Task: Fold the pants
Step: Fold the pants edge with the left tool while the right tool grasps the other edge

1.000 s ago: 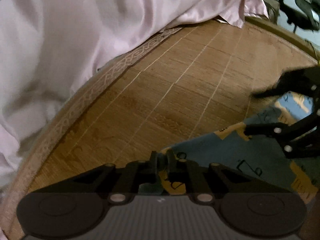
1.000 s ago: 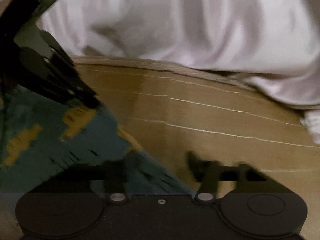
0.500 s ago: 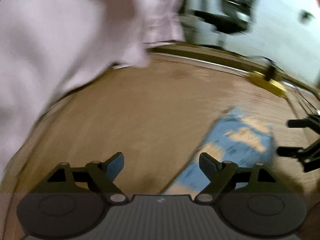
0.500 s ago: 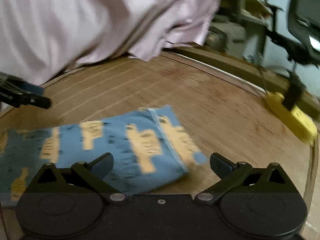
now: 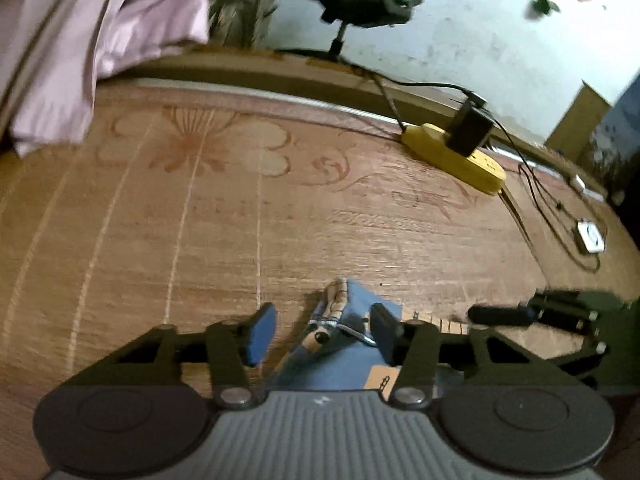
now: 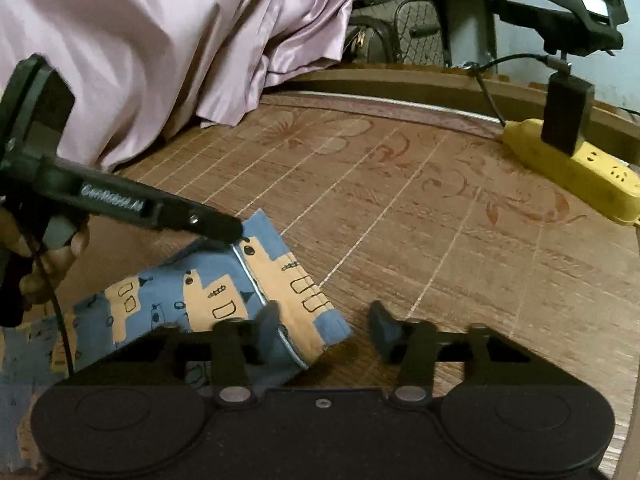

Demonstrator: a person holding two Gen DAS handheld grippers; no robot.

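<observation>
Left wrist view: my left gripper (image 5: pixel 322 330) stands with its fingers apart, empty, over one corner of the blue patterned pants (image 5: pixel 352 354) at lower centre. One yellow power strip (image 5: pixel 454 158) lies upper right on the bamboo mat (image 5: pixel 200 220).

Right wrist view: my right gripper (image 6: pixel 324 328) is likewise spread and empty at the pants' other corner, lower centre. One pink sheet (image 6: pixel 160 40) fills upper left. I judge a fold edge is being approached; next, both pairs of fingers must close on cloth.
</observation>
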